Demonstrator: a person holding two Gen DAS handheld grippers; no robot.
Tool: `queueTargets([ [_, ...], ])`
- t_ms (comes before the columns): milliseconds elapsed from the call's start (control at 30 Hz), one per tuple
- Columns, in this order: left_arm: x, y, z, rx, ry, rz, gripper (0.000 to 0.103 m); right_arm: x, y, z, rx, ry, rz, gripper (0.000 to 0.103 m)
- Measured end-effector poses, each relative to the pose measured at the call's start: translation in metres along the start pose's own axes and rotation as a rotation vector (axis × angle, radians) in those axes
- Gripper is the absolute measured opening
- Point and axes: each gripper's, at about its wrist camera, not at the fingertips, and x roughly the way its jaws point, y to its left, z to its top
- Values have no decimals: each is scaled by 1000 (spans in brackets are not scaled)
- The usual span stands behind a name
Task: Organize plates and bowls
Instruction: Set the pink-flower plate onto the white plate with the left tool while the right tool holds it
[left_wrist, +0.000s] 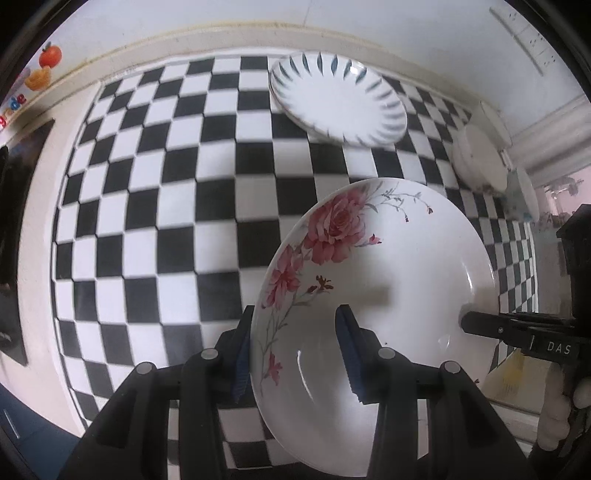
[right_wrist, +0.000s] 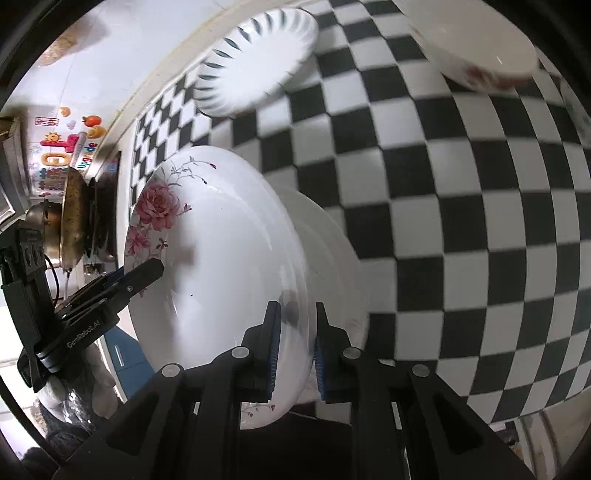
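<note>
While both tools grip it at opposite edges, the rose-patterned plate (left_wrist: 373, 295) hangs tilted above the checkered counter (left_wrist: 155, 206), its painted pink blooms toward the far rim. The left tool (left_wrist: 295, 354) is clamped on the near rim, one blue-padded finger under the plate and the other pressing on its inner face. The right tool (right_wrist: 293, 354) is likewise closed on the plate's rim, one pad on each face; in the left wrist view its black tip shows at the plate's right edge. From the right wrist view, the plate's white underside and foot ring face the checkered cloth.

Farther back on the counter, near the wall, sits a white plate with blue-grey petal strokes (left_wrist: 338, 98) around its fluted rim. At the right side rests a white bowl with a red floral band (right_wrist: 476, 44), well apart from the held plate. Fruit stickers (left_wrist: 44, 66) dot the wall at the left, and a brass-coloured pan (right_wrist: 72, 218) stands beyond the counter's end.
</note>
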Motion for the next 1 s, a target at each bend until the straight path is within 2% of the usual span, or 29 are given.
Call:
queueTargets([
  [233, 17, -7, -10, -15, 36, 21, 39, 16, -21, -10, -1, 44, -7, 18],
  [500, 30, -9, -15, -18, 77, 64, 39, 27, -12, -2, -55, 56, -63, 18],
  [633, 31, -7, -14, -32, 84, 57, 39, 29, -4, 1, -81, 54, -108, 18],
  [1000, 40, -12, -13, -27, 125, 56, 39, 33, 4, 7, -56, 114, -161, 18],
])
